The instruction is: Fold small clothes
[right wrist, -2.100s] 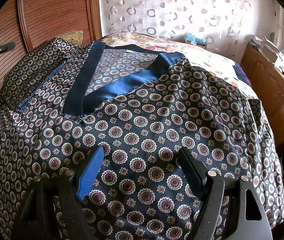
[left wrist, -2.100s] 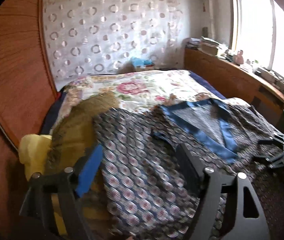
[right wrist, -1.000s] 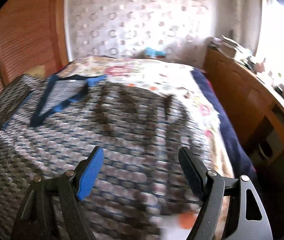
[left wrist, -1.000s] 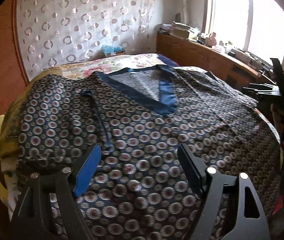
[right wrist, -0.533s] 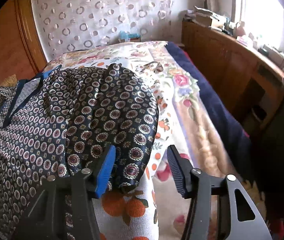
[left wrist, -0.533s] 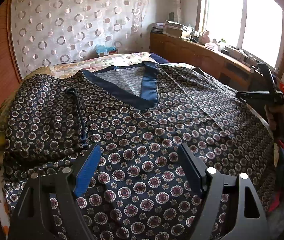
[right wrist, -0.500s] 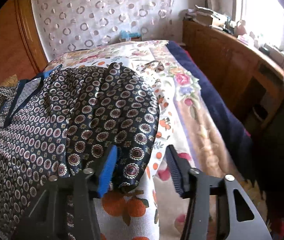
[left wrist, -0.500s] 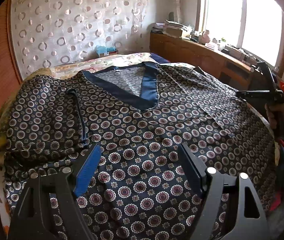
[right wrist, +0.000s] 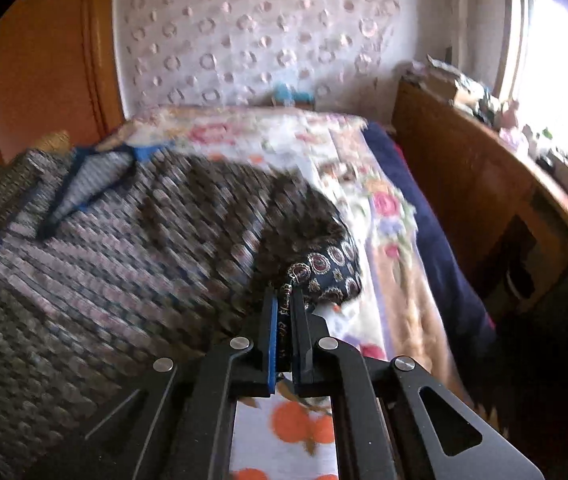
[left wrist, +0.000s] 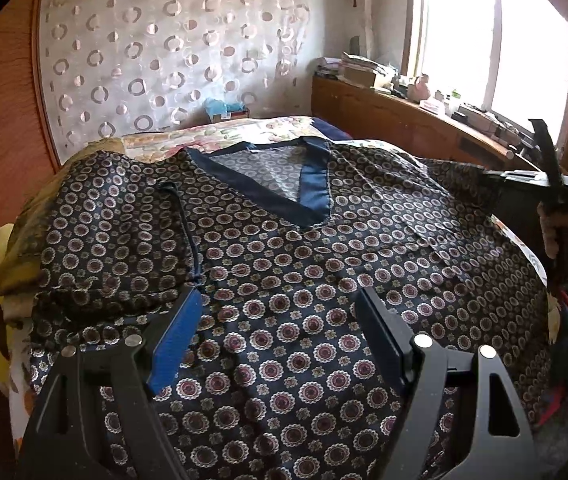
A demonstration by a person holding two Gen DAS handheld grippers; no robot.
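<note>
While the left gripper (left wrist: pixel 276 320) hovers wide, the right gripper (right wrist: pixel 284 300) has just closed, pinching the patterned navy shirt's (left wrist: pixel 324 264) sleeve.

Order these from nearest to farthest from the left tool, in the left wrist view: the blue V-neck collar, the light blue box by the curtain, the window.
From the left tool:
1. Blue V-neck collar, ahead on the patterned shirt.
2. Light blue box, beyond the bed, against the curtain.
3. Window, far upper right.
</note>
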